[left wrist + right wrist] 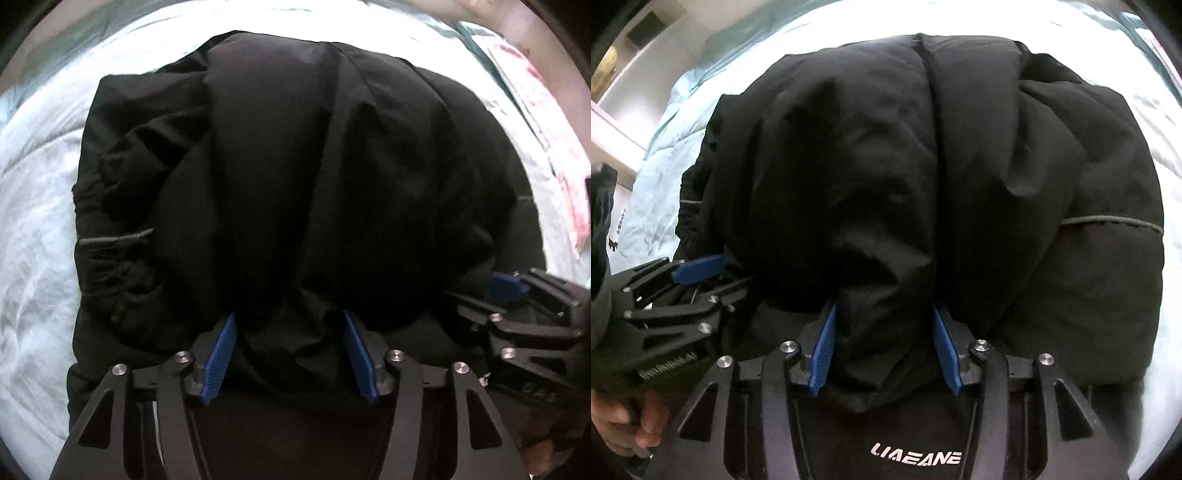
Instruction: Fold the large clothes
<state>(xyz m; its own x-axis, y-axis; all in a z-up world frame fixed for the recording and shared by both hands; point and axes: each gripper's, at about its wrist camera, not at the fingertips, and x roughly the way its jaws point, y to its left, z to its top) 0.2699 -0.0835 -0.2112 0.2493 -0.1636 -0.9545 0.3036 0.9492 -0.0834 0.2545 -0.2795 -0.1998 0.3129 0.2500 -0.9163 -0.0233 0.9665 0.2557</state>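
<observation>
the black padded jacket (pixel 295 177) lies bunched in a thick mound on the pale blue bed cover (pixel 33 229), filling the middle of both views. judged from its puffed panels and deep creases, it is soft, bulky and light for its size, with a smooth shell that is likely to slip. a shallow pinch on one layer would probably slide off. take hold at a doubled edge or seam, where several layers stack.

left tongs (pixel 291 354): at lower centre of the left wrist view, blue pads (pixel 221 365) standing partly apart with a fold of the jacket between them. whether the pads press on the cloth cannot be told. the right tongs (pixel 517 314) appear at the right edge of this view, against the same near edge of the jacket.

right tongs (pixel 882 350): at lower centre of the right wrist view, pads partly apart with a thick hanging fold between them; contact pressure cannot be told. a grey drawcord (pixel 1115 221) crosses the jacket at the right. a hand (pixel 624 424) shows at lower left, holding the left tongs.
</observation>
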